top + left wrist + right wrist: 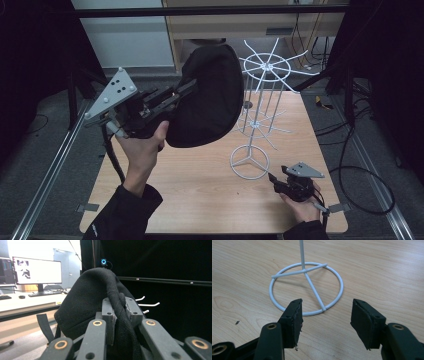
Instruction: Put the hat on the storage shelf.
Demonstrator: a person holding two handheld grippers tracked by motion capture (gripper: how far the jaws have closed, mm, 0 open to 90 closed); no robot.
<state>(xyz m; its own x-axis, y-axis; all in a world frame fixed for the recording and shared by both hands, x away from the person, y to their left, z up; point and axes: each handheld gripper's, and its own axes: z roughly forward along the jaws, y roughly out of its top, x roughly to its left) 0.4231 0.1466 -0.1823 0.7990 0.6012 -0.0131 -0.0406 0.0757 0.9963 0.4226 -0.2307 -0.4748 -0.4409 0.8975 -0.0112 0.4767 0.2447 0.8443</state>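
- Clearly, the black cap (212, 97) hung in the air above the far left part of the wooden table (200, 200), lifted well clear of its surface and just left of the white wire rack (260, 107)
- In the high view the cap's rounded crown faced the camera and overlapped the left edge of the rack's top ring
- The left gripper (187, 90) was clenched on the cap; in the left gripper view its two pads pinched a thick stitched seam (119, 315) of the black fabric between them, and a loose strap (45, 326) dangled at the cap's lower left
- The left hand (145, 145) held that gripper raised and tilted, with the grey three-cornered plate (111, 94) on top and the jaws pointing right toward the rack
- Three white hook tips (147, 305) of the rack showed just past the cap in the left gripper view
- The rack stood upright on the table on a round base ring (249, 162) with three spokes, a thin pole rising from its middle
- The right gripper (274, 178) rested low near the table's near right corner, held by the right hand (302, 205)
- Its jaws stood apart and grasped nothing; in the right gripper view they pointed at the base ring (306, 288), just short of its near edge
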